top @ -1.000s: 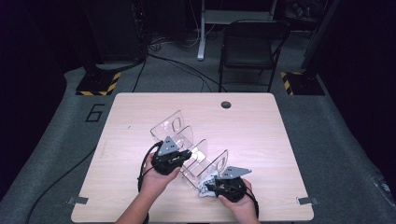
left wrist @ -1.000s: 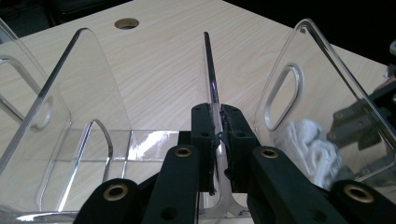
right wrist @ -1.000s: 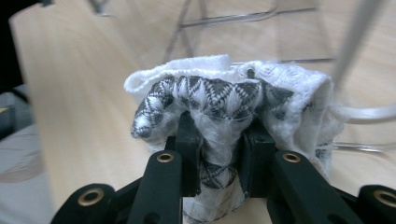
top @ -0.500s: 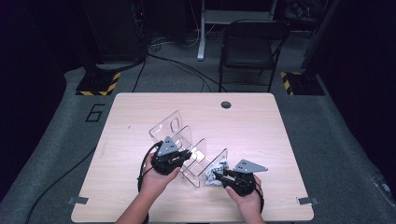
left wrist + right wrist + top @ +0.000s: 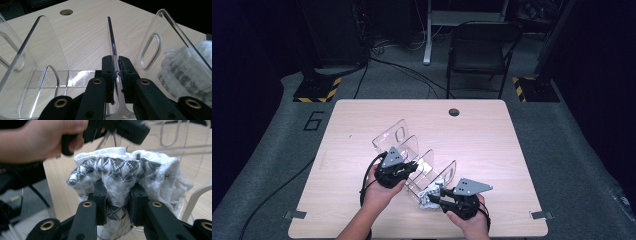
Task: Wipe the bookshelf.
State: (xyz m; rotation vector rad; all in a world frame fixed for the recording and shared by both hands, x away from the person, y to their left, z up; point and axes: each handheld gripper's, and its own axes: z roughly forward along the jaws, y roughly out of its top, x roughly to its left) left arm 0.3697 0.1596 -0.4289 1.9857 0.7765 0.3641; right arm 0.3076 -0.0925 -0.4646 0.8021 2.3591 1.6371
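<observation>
A: Where does the clear rack [image 5: 412, 155] sit?

B: On the table [image 5: 492, 150], left of the middle and toward the near edge. It runs slantwise, from its far-left end down to its near-right end, with upright see-through dividers along it.

A: And the left gripper [image 5: 404, 169]?

B: Its fingers [image 5: 108, 72] are clenched on one divider [image 5: 111, 40], one finger on each face of the thin sheet, low down near the rack's base. The divider stands upright between them.

A: The right gripper [image 5: 437, 200]?

B: Its fingers [image 5: 100, 195] are grasping a bunched cloth [image 5: 120, 172], white with a black woven pattern. The cloth [image 5: 431, 192] hangs just beside the rack's near-right end, close to the last divider; whether it touches the sheet I cannot tell.

A: How much room is there to move?

B: Plenty on the right half of the table and along the far side, where the round hole [image 5: 454, 111] lies well apart from the rack. It is tight on the near side: both hands are close to the near edge, and the right hand [image 5: 469, 220] is almost over it. The two grippers are near each other, with rack dividers between them.
</observation>
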